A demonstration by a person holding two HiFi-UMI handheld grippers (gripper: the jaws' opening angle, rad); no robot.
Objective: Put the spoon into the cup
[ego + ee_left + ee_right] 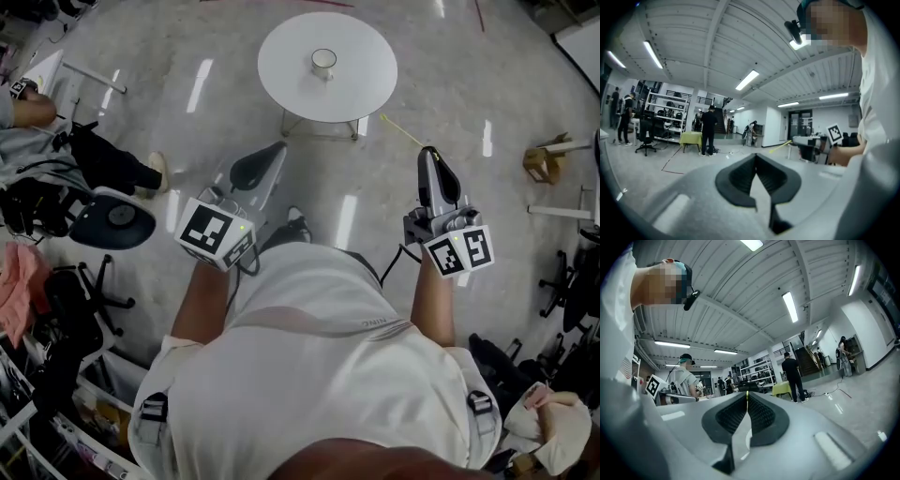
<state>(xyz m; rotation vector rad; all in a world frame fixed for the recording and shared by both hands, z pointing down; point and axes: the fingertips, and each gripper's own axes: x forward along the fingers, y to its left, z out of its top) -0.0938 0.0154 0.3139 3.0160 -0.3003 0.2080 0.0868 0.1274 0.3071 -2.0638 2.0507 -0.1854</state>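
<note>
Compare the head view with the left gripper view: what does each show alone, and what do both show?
Head view only: the round white table with the cup on it. Left gripper view only: ceiling lights, a person in black beside a yellow-green table, and the left gripper with jaws together, nothing between them. Both: that gripper, the wearer's white shirt, and the marker cube of the right gripper.

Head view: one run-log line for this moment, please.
left gripper shut, empty | right gripper shut, empty | small white cup upright on round white table, untouched | spoon not in view
</note>
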